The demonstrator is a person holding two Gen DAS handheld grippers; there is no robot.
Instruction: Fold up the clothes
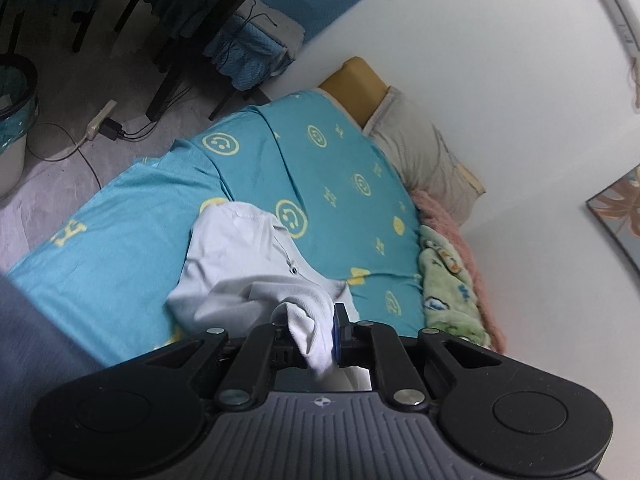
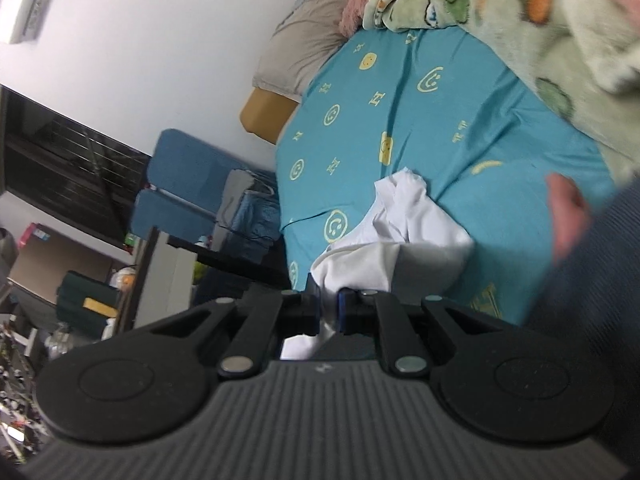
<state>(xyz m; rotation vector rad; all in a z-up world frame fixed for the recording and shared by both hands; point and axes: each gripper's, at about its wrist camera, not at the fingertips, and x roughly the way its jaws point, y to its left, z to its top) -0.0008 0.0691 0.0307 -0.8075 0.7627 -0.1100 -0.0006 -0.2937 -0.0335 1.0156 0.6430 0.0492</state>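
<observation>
left gripper [image 1: 310,326] clenched on a bunched fold of the white garment [image 1: 236,256], cloth squeezed between the blue pads and hanging down behind them. right gripper [image 2: 329,308] also clamped on the same white garment [image 2: 400,236], a thin strip of fabric pinched btw its pads. garment lies crumpled on the bed's teal sheet [image 1: 120,240] w/ yellow smiley prints, near the bed's edge, part lifted toward both grippers. a blurred hand [image 2: 568,216] and dark sleeve show at the right of the right wrist view. further along the bed: green cartoon-print blanket [image 1: 452,292] heaped against the wall side, pink fluffy blanket [image 1: 448,216] beside it, then a beige pillow [image 1: 420,156] at the head, a tan cushion [image 1: 356,84] past that. white wall [image 1: 500,60] runs beside the bed, framed picture [image 1: 620,208] on it. on the grey floor [image 1: 60,92]: power strip [image 1: 102,118] w/ cables, bin [image 1: 16,120] w/ a teal liner, contents can't tell. dark table legs [image 1: 168,76] and blue cloth [image 1: 248,56] beyond.
</observation>
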